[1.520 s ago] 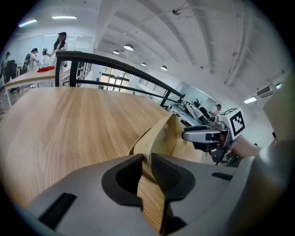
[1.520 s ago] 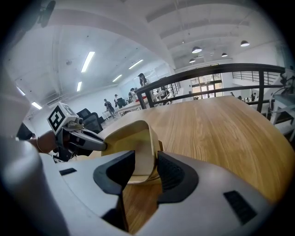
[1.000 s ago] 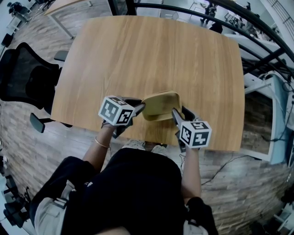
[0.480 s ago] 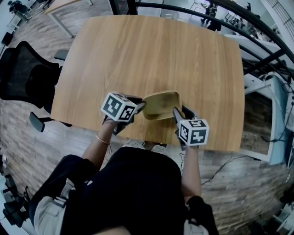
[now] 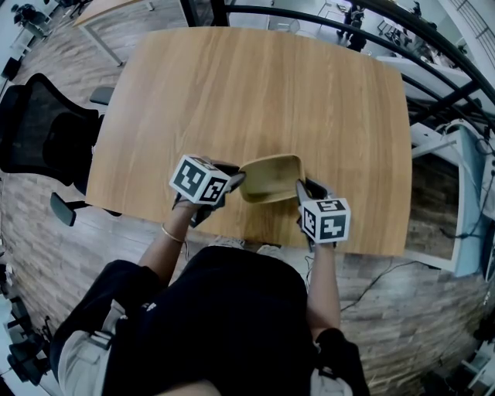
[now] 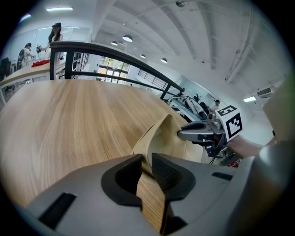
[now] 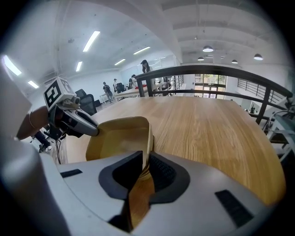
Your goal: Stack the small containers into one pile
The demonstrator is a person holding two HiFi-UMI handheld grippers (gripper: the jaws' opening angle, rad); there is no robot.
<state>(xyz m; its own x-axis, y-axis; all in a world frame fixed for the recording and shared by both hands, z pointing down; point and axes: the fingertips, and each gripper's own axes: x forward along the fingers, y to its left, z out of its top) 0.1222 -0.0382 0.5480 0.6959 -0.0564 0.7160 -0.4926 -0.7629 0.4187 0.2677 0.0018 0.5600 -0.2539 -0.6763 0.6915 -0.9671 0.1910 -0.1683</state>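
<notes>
A tan, shallow small container (image 5: 271, 178) lies tilted near the front edge of the wooden table (image 5: 255, 93). Whether others are nested inside it I cannot tell. My left gripper (image 5: 236, 180) is shut on its left wall, which stands pinched between the pads (image 6: 146, 161). My right gripper (image 5: 300, 189) has just been closing its jaws, and the container's right wall (image 7: 148, 138) now sits clamped between the pads. In the left gripper view the container (image 6: 166, 138) reaches toward the right gripper (image 6: 198, 133). The right gripper view shows the left gripper (image 7: 78, 122) at the tray's far rim.
A black office chair (image 5: 39, 131) stands left of the table. A dark railing (image 5: 309, 14) runs behind the far edge, with a white desk unit (image 5: 456, 193) at the right. The table's front edge (image 5: 255, 236) is just below the grippers.
The right gripper's jaws have closed onto the container's right wall and its cube has shifted slightly. The left gripper and the container stay where they were.
</notes>
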